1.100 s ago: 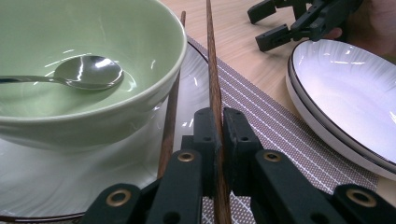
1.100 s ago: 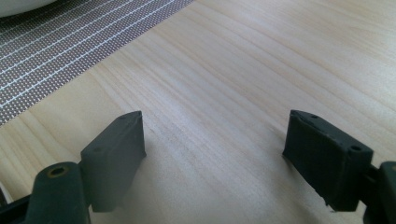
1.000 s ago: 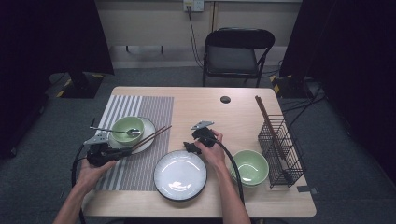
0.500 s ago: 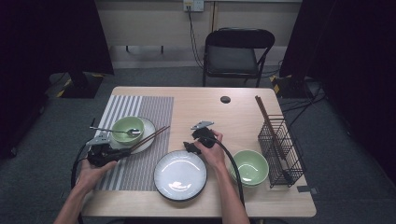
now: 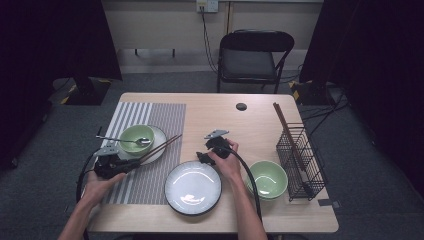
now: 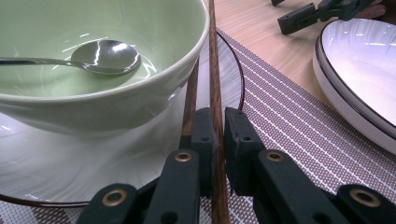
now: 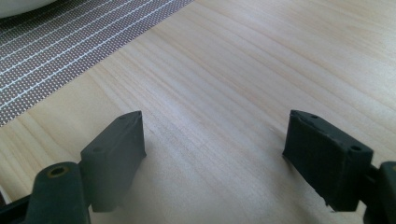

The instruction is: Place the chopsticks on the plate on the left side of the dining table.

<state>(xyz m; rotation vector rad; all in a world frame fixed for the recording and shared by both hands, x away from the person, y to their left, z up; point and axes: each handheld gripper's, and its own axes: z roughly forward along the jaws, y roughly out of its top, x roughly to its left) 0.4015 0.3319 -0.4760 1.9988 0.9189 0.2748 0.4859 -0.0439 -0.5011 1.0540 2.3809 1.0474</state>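
Gripping one of the two chopsticks [image 6: 215,70] between nearly closed jaws, the left gripper [image 6: 218,140] sat low over the striped mat [image 5: 150,175] at the near left of the table [image 5: 300,220]. The second chopstick ran just outside the jaws, beside the green bowl [image 6: 93,98]. Both sticks leaned across the small white plate [image 6: 70,168] under that bowl, their far ends pointing toward the middle of the table. A spoon [image 6: 105,57] lay in the bowl. The right gripper [image 7: 212,154] rested over bare wood near the table's centre, its jaws wide apart with nothing between them, just beyond the large white plate [image 5: 193,188]. To the right stood a second green bowl [image 5: 267,179] and a wire rack [image 5: 300,162].
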